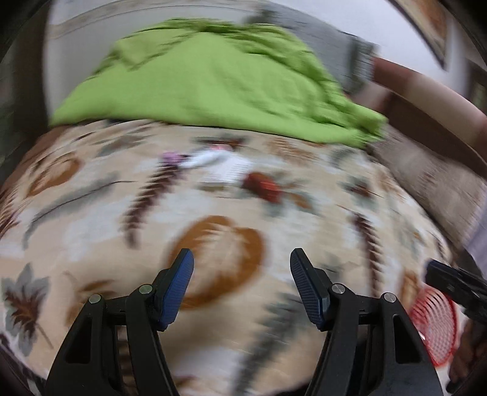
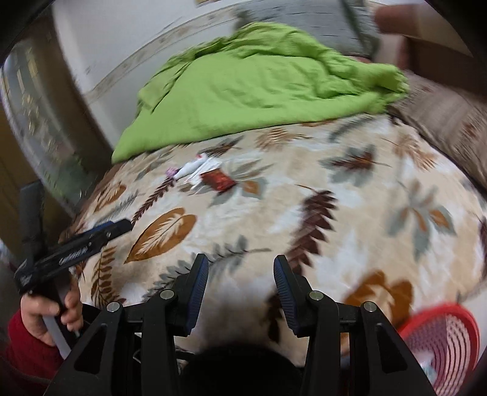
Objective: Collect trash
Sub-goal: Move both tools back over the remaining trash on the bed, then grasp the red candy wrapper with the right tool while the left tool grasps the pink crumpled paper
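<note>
Small trash lies together on the leaf-patterned bedspread (image 2: 350, 195): a red-brown wrapper (image 2: 219, 179), a white tube-like piece (image 2: 193, 167) and a small purple scrap (image 2: 171, 172). The left wrist view shows the same pile blurred, with the red wrapper (image 1: 262, 185) and white pieces (image 1: 213, 163) well ahead of my left gripper (image 1: 242, 259). Both grippers hover over the bedspread, apart from the trash. The left gripper is open and empty. My right gripper (image 2: 241, 265) is open too, with nothing between its fingers. A red mesh basket (image 2: 447, 338) stands at the bed's near right edge.
A crumpled green blanket (image 2: 258, 88) covers the far part of the bed, with a grey pillow (image 2: 310, 24) behind it. A brown patterned pillow (image 2: 450, 128) lies at the right. A hand in a red sleeve (image 2: 48, 316) holds the left gripper at the lower left.
</note>
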A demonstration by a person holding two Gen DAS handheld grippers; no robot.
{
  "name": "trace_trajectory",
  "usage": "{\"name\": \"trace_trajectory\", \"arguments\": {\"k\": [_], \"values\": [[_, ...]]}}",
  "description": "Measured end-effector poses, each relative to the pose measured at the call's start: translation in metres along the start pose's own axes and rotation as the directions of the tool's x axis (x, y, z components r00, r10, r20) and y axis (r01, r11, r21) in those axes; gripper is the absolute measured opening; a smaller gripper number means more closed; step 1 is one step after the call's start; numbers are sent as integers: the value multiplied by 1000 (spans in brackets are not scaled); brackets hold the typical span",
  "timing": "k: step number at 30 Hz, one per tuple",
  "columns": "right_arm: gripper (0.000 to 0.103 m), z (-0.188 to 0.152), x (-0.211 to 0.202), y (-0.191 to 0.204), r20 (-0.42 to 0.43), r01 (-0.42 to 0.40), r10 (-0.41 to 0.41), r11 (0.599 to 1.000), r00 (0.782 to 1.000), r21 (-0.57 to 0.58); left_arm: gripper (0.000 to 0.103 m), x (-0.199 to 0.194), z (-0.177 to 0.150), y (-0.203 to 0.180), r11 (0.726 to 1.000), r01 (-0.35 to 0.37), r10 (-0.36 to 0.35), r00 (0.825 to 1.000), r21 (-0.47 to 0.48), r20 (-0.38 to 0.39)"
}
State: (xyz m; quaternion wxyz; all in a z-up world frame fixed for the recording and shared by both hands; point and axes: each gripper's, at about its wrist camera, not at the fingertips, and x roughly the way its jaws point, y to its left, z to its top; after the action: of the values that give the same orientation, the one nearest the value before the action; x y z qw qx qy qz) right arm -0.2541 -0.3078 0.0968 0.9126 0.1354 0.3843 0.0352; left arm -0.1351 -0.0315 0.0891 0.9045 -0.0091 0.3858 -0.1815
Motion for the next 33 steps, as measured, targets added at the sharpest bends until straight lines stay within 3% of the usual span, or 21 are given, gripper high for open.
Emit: {"name": "trace_trajectory", "arguments": {"k": [1,5,9,15,20,25,28,33], "values": [[48,5,9,5,-8,-7,7,1000,1000,-17,65,8,2,11,998,-56,56,998,-16,2],[49,33,58,20,-75,-45,41,997,996,-59,65,36,7,50,983,-165,164,986,-85,-16],[51,63,103,28,-111,-52,41,994,993,-94,65,51,7,75,971,-169,160,985,-168,-65],[53,106,179,41,-135,-53,30,985,990,-165,65,63,6,72,973,-184,171,981,-142,-95],[53,121,229,47,-152,-15,-24,969,988,-245,65,66,6,72,975,-181,169,981,-129,-97],[53,129,260,47,-174,10,-66,953,982,-303,65,69,7,72,978,-166,154,983,-129,-99],[53,126,271,48,-199,-11,-51,954,979,-299,65,70,8,71,979,-159,146,984,-130,-102],[39,117,275,51,-212,17,-76,963,974,-270,65,70,9,69,980,-158,146,984,-125,-100]]}}
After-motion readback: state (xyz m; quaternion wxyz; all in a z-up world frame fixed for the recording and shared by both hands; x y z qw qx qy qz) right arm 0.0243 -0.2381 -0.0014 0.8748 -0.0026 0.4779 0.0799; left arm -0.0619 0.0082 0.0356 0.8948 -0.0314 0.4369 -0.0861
